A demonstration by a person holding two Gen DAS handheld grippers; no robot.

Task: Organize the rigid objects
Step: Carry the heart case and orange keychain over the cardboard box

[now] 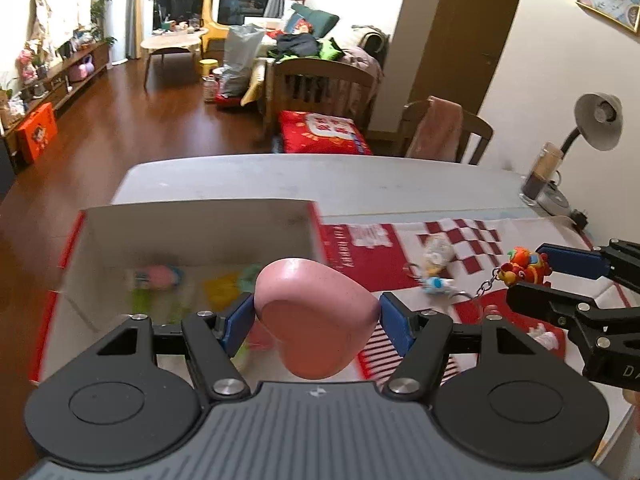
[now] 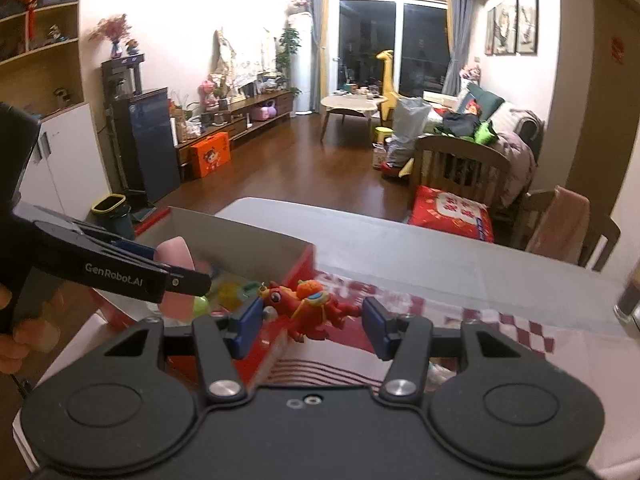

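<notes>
My left gripper (image 1: 316, 318) is shut on a pink heart-shaped object (image 1: 316, 320) and holds it above the near right part of an open red-and-white box (image 1: 192, 224). The heart also shows in the right wrist view (image 2: 174, 256), with the left gripper (image 2: 182, 276) over the box (image 2: 256, 248). My right gripper (image 2: 312, 320) is shut on a red horse keychain (image 2: 308, 304), held above the table beside the box's right wall. In the left wrist view the keychain (image 1: 524, 266) sits between the right gripper's fingers (image 1: 536, 280), its chain hanging down.
Several blurred toys lie inside the box (image 1: 160, 278). A small white-and-blue duck keychain (image 1: 436, 268) lies on the red-checked cloth (image 1: 472, 240). A desk lamp (image 1: 596, 124) and a jar (image 1: 540, 176) stand at the table's far right. Chairs (image 1: 444, 128) stand behind the table.
</notes>
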